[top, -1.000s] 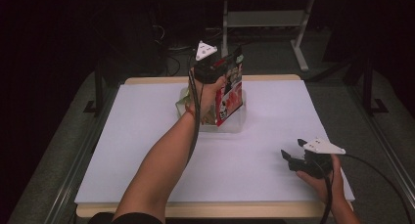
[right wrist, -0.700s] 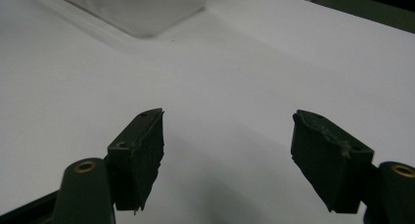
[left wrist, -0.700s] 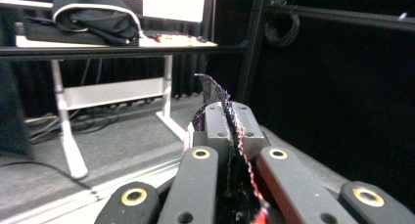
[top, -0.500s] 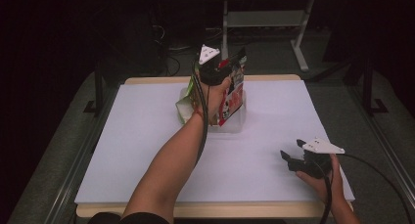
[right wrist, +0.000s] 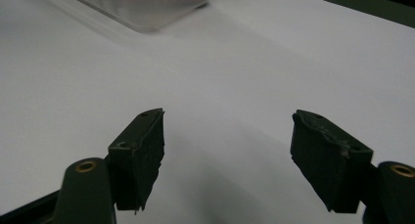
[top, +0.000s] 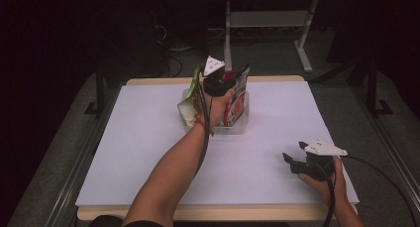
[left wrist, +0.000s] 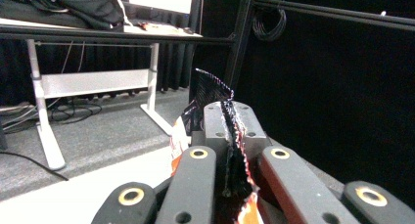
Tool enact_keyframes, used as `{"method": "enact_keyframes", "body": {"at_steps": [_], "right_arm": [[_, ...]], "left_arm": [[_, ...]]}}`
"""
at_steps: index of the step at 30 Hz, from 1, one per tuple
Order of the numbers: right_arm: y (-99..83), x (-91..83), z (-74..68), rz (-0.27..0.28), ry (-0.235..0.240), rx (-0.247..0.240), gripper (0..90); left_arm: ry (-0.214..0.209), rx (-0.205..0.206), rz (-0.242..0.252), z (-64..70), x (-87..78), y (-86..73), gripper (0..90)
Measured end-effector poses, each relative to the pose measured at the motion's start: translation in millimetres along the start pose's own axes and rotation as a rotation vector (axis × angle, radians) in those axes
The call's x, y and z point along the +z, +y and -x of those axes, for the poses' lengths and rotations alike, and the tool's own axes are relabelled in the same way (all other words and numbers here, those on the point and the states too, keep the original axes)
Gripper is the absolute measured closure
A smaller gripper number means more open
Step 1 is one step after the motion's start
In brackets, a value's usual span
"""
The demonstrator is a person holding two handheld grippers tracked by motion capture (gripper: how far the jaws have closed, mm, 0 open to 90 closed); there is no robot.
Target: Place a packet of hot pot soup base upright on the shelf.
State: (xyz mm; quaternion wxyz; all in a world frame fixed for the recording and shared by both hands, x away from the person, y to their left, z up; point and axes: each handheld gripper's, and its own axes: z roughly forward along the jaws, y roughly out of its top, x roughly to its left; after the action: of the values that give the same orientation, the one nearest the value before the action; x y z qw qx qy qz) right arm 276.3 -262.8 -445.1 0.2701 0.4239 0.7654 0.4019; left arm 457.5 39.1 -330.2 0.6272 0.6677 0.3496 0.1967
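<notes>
My left gripper (top: 228,78) is held over the far middle of the table, shut on the top edge of a red, white and black snack packet (top: 239,97). The packet hangs upright in a clear plastic bin (top: 233,127). In the left gripper view the jaws pinch the packet's dark crimped edge (left wrist: 230,150). A green packet (top: 187,108) leans at the bin's left side. My right gripper (top: 293,151) rests near the front right of the table, open, with nothing between its jaws (right wrist: 227,136).
A white sheet covers the table (top: 124,152). A blurred corner of the clear bin (right wrist: 147,9) is ahead of the right gripper. Beyond the far edge stand a white desk frame (top: 302,48) and cables on a dark floor.
My left gripper has sunk a little and drifted right with the packet, lowering it into the bin. The right gripper has stayed put.
</notes>
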Motion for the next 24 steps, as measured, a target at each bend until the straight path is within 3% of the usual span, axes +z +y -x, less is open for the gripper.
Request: {"method": "enact_keyframes", "body": {"at_steps": [2, 8, 24], "right_arm": [[-0.2, 0.2, -0.1, -0.003, 0.000, 0.001, 27.7], [-0.2, 0.1, 0.0, -0.003, -0.004, -0.003, 28.0], [0.5, 1.4, -1.5, -0.008, -0.002, -0.010, 28.4]], "left_arm": [[-0.008, 0.004, -0.002, -0.6, -1.9, -1.0, 87.0], [-0.043, 0.074, -0.038, 1.0, -5.8, -4.0, 84.3], [-0.060, 0.116, -0.062, -1.7, -14.0, -7.4, 82.4]]}}
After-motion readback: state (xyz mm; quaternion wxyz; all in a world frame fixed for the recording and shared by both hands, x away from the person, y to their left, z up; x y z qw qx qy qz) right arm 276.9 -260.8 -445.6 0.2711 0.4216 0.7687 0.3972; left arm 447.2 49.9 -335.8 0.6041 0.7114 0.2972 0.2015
